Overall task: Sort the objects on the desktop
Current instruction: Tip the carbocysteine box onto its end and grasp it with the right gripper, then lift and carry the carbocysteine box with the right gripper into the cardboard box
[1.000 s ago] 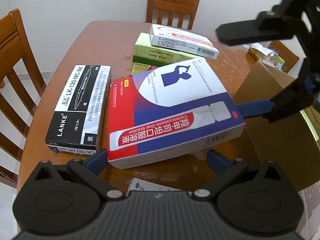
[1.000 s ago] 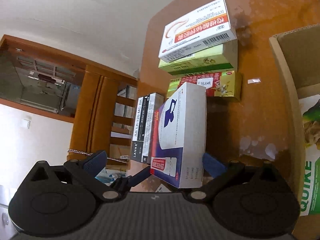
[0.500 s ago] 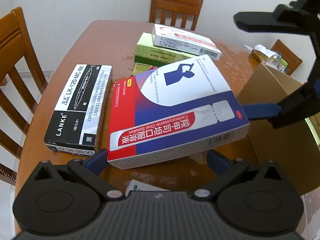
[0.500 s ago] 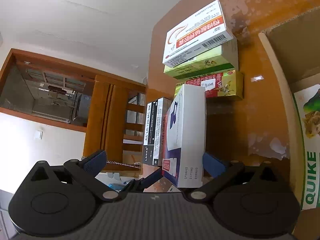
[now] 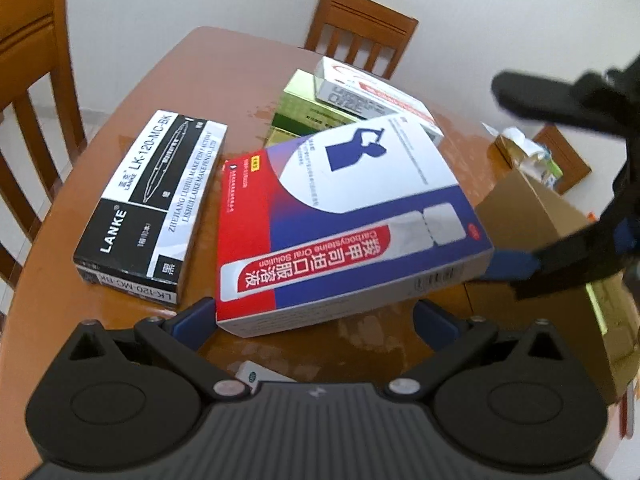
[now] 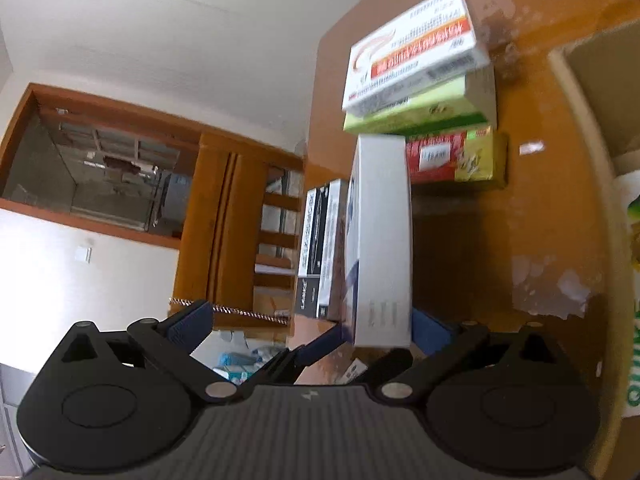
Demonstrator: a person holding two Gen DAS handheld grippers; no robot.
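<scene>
- Between the two grippers, the Carbocysteine Oral Solution box [image 5: 344, 224] is tilted, its right end raised off the wooden table [image 5: 192, 80], probably so it can be carried to the cardboard carton [image 5: 560, 264] at the right.
- Left gripper [image 5: 316, 316]: jaws apart, one finger at each side of the box's near edge; the left finger [image 5: 196, 316] sits at its corner. It clamps nothing and seems only to steady the box.
- Right gripper [image 6: 308, 332]: jaws spread wide. One blue finger [image 5: 510, 264] lies under the raised end; a firm pinch is not evident.
- Legible writing: "Carbocysteine Oral Solution" on the box, seen upside down; "LANKE" and "LK-120-MC-BK" on the black-and-white pen box [image 5: 152, 204] just beside it.
- Behind, a white medicine box [image 5: 372, 92] tops a green box [image 5: 308, 112]; its print is too blurred to read.
- Risk judgement: the box could slide off the single supporting finger.
</scene>
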